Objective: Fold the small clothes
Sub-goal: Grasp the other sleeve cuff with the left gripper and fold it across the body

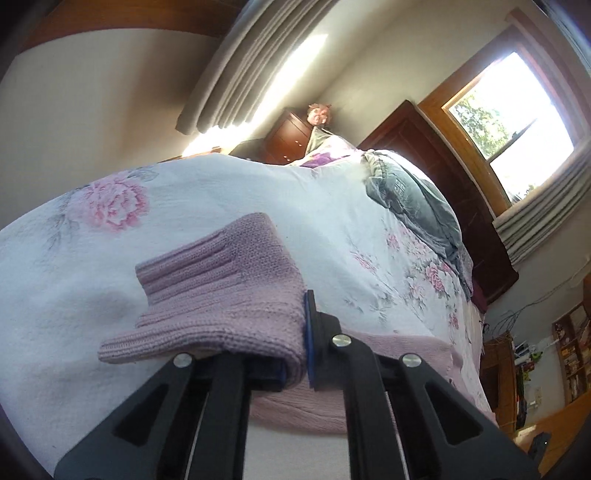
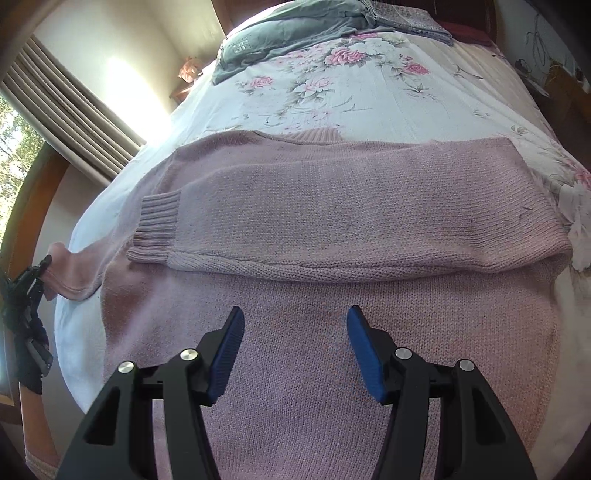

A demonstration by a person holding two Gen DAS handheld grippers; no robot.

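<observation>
A pink knit sweater [image 2: 332,369] lies flat on the floral bedspread [image 2: 369,99]. One sleeve [image 2: 351,206] is folded across its chest, with the ribbed cuff [image 2: 155,225] pointing left. My right gripper [image 2: 295,350] hovers open just above the sweater's body, nothing between its blue pads. My left gripper [image 1: 295,354] is shut on the other sleeve [image 1: 221,280], whose ribbed cuff drapes over the left finger and hides it. In the right wrist view the left gripper [image 2: 40,273] holds that sleeve out past the sweater's left side, at the bed's edge.
A grey garment [image 2: 295,26] lies crumpled at the far end of the bed, near a dark wooden headboard [image 1: 443,177]. A window [image 1: 517,122] and curtains [image 1: 236,74] are beyond the bed. Shelves with clutter [image 1: 569,354] stand to the right.
</observation>
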